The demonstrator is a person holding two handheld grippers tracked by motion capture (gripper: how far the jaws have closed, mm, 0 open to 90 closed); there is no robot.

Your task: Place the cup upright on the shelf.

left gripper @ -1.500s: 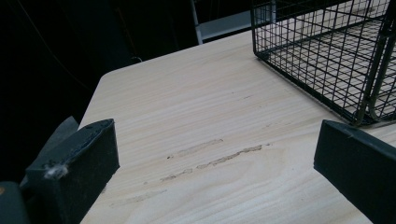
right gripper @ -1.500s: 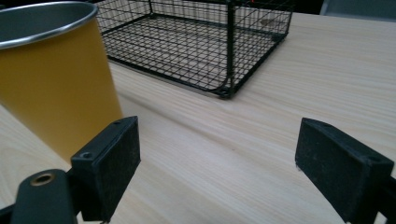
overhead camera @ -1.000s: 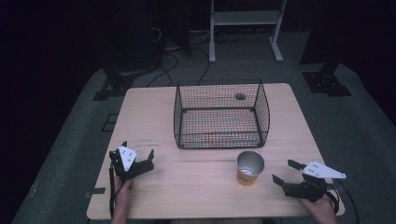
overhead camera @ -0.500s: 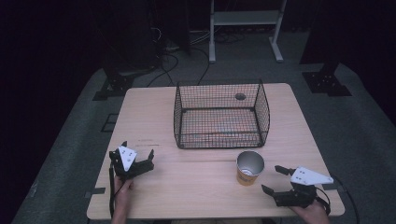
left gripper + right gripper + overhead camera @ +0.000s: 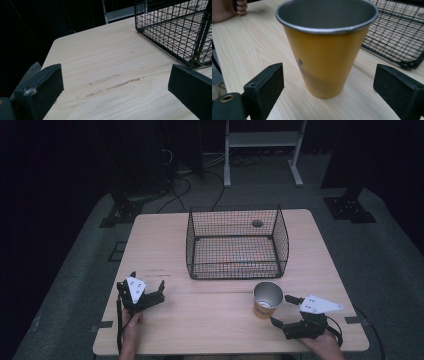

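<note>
Right claw (image 5: 285, 310) wide just beside the yellow cup (image 5: 266, 300), left claw (image 5: 145, 290) wide and idle: we centre jaws round the cup's mid-wall, closing gently to avoid tipping.

A lab or recording studio – black drapes all round, grey carpet (image 5: 75, 285), cables (image 5: 200, 175) on the floor, stand feet (image 5: 350, 207), 1 bare wooden table (image 5: 160, 250)

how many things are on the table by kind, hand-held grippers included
cup: 1
wire basket: 1
hand-held grippers: 2, left and right
total: 4
</note>
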